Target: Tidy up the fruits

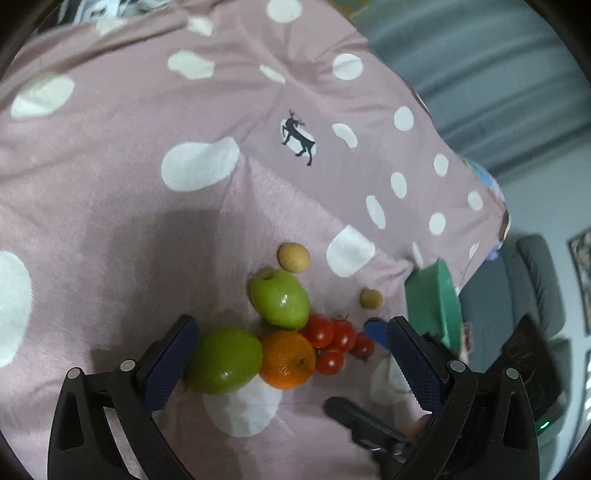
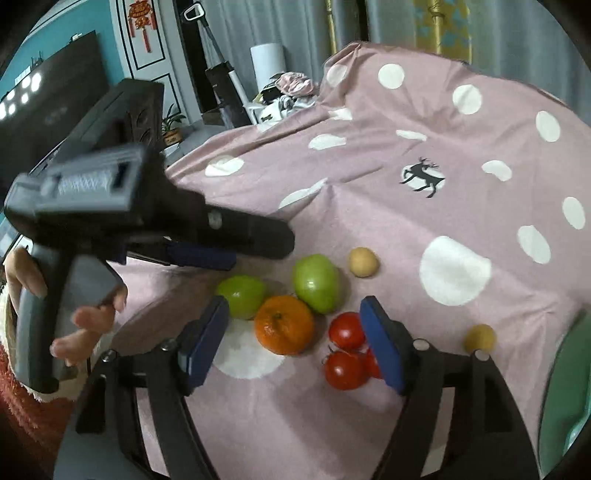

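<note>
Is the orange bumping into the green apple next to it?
Touching. In the left wrist view the orange presses against the nearer green apple, with no cloth showing between them.

two green apples (image 2: 316, 283) side by side | orange (image 2: 283, 325) in front, touching both | red tomatoes (image 2: 347, 350) bunched right of orange | two small tan fruits (image 2: 364, 262) apart | all on pink dotted cloth (image 2: 424, 122)

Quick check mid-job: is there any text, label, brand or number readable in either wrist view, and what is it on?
No readable text in either view.
Red hanging ornament on the wall: gold character on top, too blurred to read.
Pink spotted cloth: only a deer silhouette, no words.
Fruits: no stickers visible.
</note>
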